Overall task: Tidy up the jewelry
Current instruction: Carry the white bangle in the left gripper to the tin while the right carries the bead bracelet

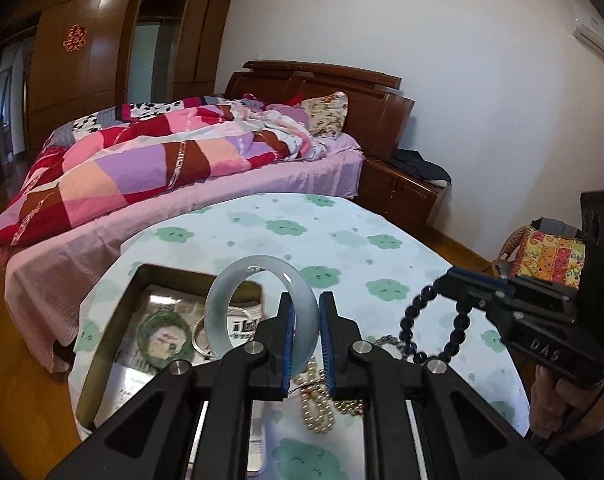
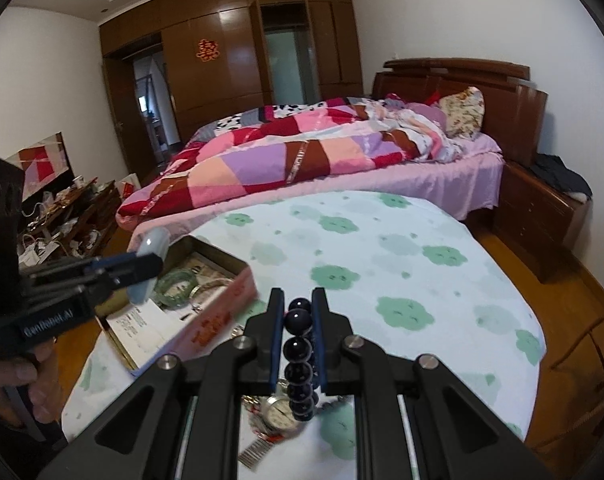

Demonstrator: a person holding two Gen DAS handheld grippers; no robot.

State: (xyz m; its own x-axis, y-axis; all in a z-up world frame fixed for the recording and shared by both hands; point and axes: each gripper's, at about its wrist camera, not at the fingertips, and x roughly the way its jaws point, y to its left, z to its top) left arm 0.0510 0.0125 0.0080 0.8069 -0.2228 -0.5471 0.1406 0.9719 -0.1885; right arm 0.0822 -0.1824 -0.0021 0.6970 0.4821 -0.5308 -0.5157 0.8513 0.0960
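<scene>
My left gripper (image 1: 306, 308) is shut on a pale jade bangle (image 1: 221, 300), held upright above the table beside the open tin box (image 1: 113, 312). The bangle also shows in the right wrist view (image 2: 151, 246). My right gripper (image 2: 297, 300) is shut on a dark bead bracelet (image 2: 297, 354), which hangs above the table and shows in the left wrist view (image 1: 416, 320). Inside the box (image 2: 221, 308) lie a green bangle (image 1: 161, 338) and a silver bangle (image 1: 199, 334). A pearl necklace (image 1: 316, 400) and a watch (image 2: 279, 410) lie on the table.
The table has a white cloth with green clouds (image 1: 342, 240). A bed with a patchwork quilt (image 1: 141, 168) stands just behind it. A wooden nightstand (image 1: 402, 188) is at the right, a cluttered low cabinet (image 2: 73, 216) at the left.
</scene>
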